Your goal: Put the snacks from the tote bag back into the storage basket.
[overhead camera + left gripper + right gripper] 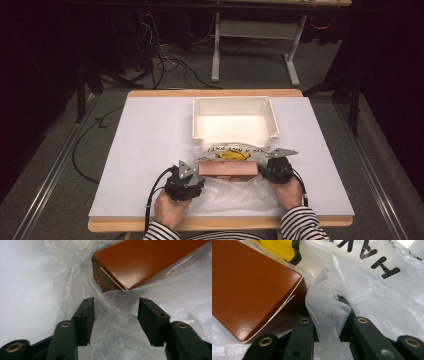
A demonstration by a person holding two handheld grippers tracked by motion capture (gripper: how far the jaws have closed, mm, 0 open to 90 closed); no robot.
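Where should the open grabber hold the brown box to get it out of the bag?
Probably the short end of the brown box nearest the left gripper, coming straight along the box's length. That end pokes toward the open jaws with its flap edge bare, while loose plastic bag crowds the long sides.

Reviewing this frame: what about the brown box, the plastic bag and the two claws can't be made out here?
- Brown box: far end cut off by the left gripper view's edge; lettering blurred.
- Plastic bag print: cut off by the right gripper view's edge; too small in the high view.
- Right claw tips: buried in bag film, so the pinch can't be judged.
- Left claw: open around film.
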